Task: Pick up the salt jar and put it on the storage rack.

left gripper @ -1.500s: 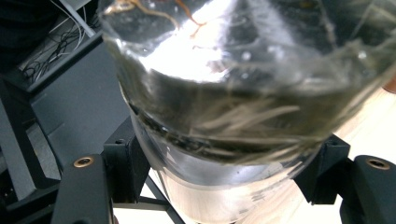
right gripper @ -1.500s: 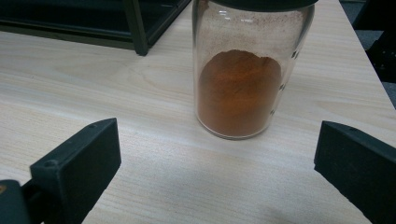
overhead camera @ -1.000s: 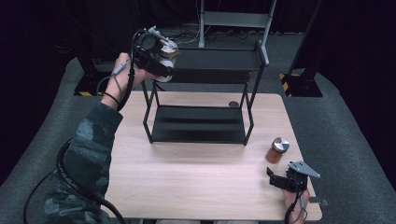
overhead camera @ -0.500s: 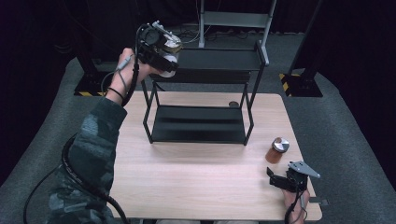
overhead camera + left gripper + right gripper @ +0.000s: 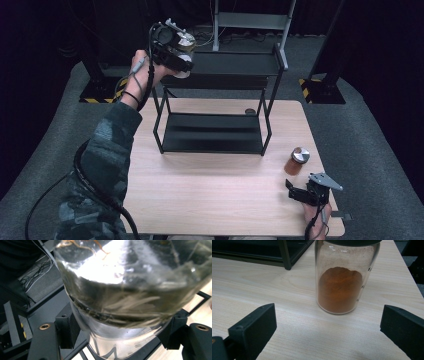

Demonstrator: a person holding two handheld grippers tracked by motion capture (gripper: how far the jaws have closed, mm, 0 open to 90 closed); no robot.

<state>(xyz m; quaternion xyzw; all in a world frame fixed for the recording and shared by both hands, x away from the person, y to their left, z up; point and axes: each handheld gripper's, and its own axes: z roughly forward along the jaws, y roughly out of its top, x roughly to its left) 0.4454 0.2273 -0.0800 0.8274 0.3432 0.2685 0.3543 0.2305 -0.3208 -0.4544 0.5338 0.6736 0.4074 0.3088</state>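
My left gripper [image 5: 181, 62] is raised at the left end of the black rack's top shelf [image 5: 235, 64], shut on a clear glass jar [image 5: 184, 44] with a metal lid. In the left gripper view the jar [image 5: 130, 290] bulges between both jaws, pale dried strands inside it, the rack frame just beneath. On the table at the right stands a glass jar of orange powder [image 5: 297, 160] with a silver lid. My right gripper [image 5: 300, 192] rests near the table's front right, open, a little short of that jar [image 5: 344, 282], which stands upright between and beyond its jaws.
The two-level black rack [image 5: 212, 132] stands at the back middle of the wooden table [image 5: 200, 190]. A small dark round object [image 5: 250, 111] lies on the table behind the lower shelf. A grey metal stand [image 5: 250, 22] rises beyond the table. Dark floor surrounds everything.
My left gripper has carried the clear jar up and to the right, closer to the left end of the rack's top shelf. The right gripper and the powder jar have stayed put.
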